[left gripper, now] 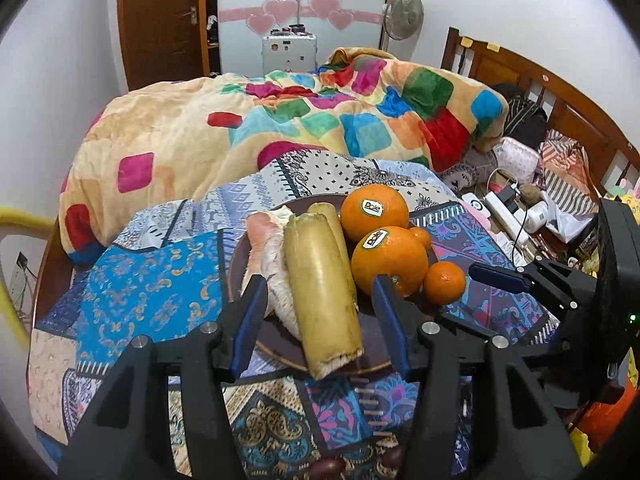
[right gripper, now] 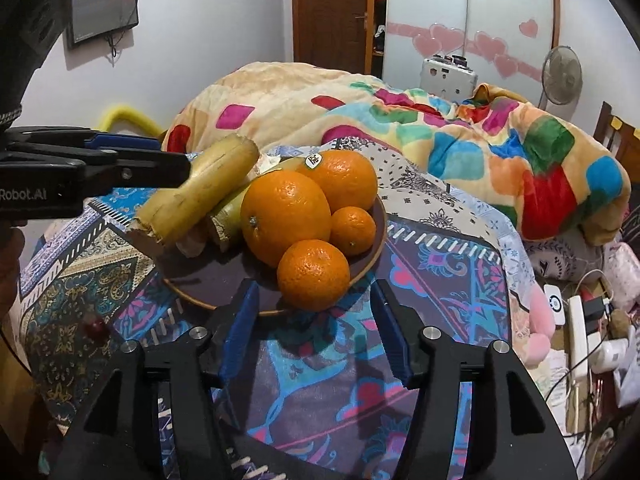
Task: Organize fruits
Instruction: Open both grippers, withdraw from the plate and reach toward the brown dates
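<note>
- Left wrist view: the left gripper [left gripper: 320, 300] stands open, its blue pads either side of the sugarcane piece [left gripper: 320, 296] without pressing it; that piece lies on the brown plate [left gripper: 280, 344] beside the oranges [left gripper: 388, 260].
- Right wrist view: the right gripper [right gripper: 316, 312] is open and empty, just before a small tangerine [right gripper: 313, 275] at the plate's near rim [right gripper: 192, 300] on the bed.

Both cameras ride on hand-held grippers and look forward and steeply down along their own jaws at a bed. The left wrist view sits close over the near rim of a dark plate [left gripper: 280, 354] of fruit, facing across it toward the wardrobe [left gripper: 304, 4] and the headboard [left gripper: 532, 80] at right. The right wrist view looks from the plate's other side, also close, toward the door [right gripper: 332, 12] and a wall screen [right gripper: 104, 12]. They share the plate [right gripper: 208, 280], the bright quilt [left gripper: 248, 120] and each other's gripper at the frame edge.
</note>
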`<state>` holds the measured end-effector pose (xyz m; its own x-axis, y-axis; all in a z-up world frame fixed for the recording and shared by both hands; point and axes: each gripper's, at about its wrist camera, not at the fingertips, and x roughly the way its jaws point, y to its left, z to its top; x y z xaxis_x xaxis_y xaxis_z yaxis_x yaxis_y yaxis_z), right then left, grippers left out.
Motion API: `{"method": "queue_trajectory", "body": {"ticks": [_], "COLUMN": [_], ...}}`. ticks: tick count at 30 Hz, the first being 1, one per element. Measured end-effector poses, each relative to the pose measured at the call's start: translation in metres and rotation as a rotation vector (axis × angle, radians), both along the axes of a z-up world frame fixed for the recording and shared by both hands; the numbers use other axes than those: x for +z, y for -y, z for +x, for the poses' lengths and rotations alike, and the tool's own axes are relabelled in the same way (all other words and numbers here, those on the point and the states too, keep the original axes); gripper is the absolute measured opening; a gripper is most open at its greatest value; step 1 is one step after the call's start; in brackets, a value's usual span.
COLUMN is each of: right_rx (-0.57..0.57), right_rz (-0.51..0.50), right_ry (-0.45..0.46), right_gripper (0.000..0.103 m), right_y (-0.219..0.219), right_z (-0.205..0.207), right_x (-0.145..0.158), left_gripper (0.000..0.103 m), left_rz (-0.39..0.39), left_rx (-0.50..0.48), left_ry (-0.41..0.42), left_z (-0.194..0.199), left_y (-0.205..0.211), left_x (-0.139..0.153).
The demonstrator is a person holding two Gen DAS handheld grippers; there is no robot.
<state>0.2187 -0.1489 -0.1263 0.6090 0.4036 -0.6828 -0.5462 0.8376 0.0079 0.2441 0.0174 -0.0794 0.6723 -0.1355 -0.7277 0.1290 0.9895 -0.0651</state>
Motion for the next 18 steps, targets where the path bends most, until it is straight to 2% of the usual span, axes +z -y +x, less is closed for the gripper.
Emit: {"method": "queue_trajectory", "body": {"ticks": [8, 13, 18], "right_rx": [-0.004, -0.002, 0.008], "right_rz": [0.047, 0.079, 0.097], "right_ry": [0.054, 0.087, 0.108], "right_gripper": [0.054, 0.054, 0.054], "right_y": [0.005, 0.006, 0.004], "right_z": [-0.028, -0.046, -0.063], "right_x": [0.03, 0.048, 0.056], "left_gripper": [0.054, 0.063, 0.065], "left_rz": [0.004, 0.013, 0.009], "left_rx": [0.025, 0.039, 0.048], "left_ry": [0.066, 0.117, 0.137], "left_z": [-0.045, -0.081, -0.111], "left_y": [-0.007, -0.008, -0.009], "left_x": [0.025, 0.039, 0.042]}}
